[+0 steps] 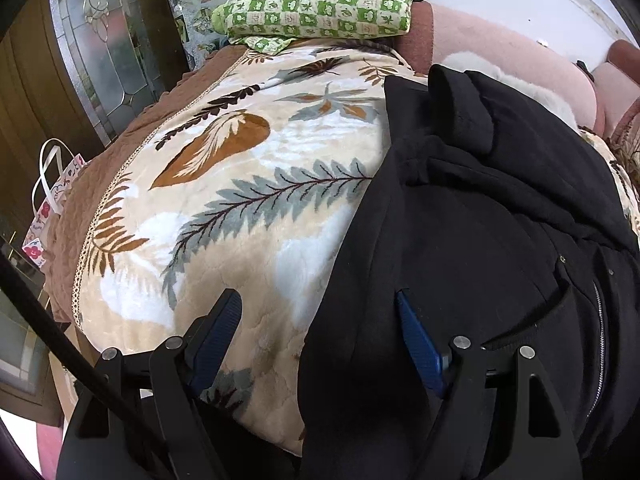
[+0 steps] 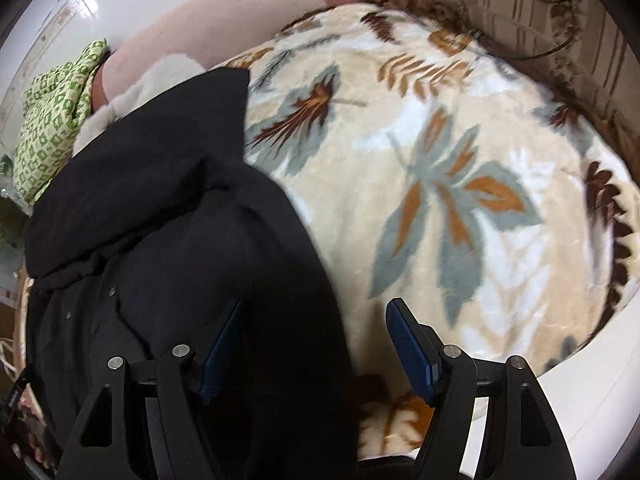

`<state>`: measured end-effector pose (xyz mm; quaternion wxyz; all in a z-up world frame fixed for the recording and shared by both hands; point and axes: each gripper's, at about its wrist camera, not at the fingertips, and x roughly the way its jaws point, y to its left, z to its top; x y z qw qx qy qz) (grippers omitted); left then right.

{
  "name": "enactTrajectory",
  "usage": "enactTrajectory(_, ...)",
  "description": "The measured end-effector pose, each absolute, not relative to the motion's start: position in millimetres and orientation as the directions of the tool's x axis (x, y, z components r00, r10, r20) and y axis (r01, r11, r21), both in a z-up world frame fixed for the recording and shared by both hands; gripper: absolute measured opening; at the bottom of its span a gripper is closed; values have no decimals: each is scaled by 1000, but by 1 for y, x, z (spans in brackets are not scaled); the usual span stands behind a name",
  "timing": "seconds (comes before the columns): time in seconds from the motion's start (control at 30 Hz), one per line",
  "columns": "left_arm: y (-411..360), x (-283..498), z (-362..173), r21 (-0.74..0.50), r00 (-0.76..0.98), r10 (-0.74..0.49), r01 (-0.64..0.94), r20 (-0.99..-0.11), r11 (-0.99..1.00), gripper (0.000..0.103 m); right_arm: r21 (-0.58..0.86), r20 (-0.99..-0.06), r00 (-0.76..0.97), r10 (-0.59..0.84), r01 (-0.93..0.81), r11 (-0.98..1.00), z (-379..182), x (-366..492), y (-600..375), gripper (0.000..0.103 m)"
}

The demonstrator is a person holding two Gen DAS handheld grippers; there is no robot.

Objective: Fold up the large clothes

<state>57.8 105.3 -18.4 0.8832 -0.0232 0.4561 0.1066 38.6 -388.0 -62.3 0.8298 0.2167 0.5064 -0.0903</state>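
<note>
A large black coat (image 1: 472, 240) with a zipper and a pale fur trim lies spread on a leaf-patterned blanket (image 1: 240, 200). My left gripper (image 1: 318, 300) is open, its jaws straddling the coat's left edge just above the fabric. In the right wrist view the same coat (image 2: 168, 216) fills the left side. My right gripper (image 2: 314, 306) is open over the coat's right edge, one finger above the coat and the other above the blanket (image 2: 460, 200). Neither gripper holds anything.
A green checkered folded cloth (image 1: 320, 4) sits at the blanket's far end, next to pink pillows (image 1: 500, 52). A brown quilted bed edge (image 1: 132, 136) runs on the left, with a floral bag (image 1: 52, 200) and a glass door beyond it.
</note>
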Motion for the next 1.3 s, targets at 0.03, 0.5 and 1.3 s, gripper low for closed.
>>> enactTrajectory(0.03, 105, 57, -18, 55, 561, 166, -210, -811, 976, 78, 280, -880, 468, 84, 368, 886, -64, 39, -386, 77)
enactTrajectory(0.5, 105, 49, -15, 52, 570, 163, -206, -805, 977, 78, 323, -854, 510, 108, 355, 877, -66, 27, -364, 79)
enactTrajectory(1.3, 172, 39, -40, -263, 526, -91, -263, -846, 928, 78, 439, -822, 531, 206, 359, 824, -73, -5, -362, 84)
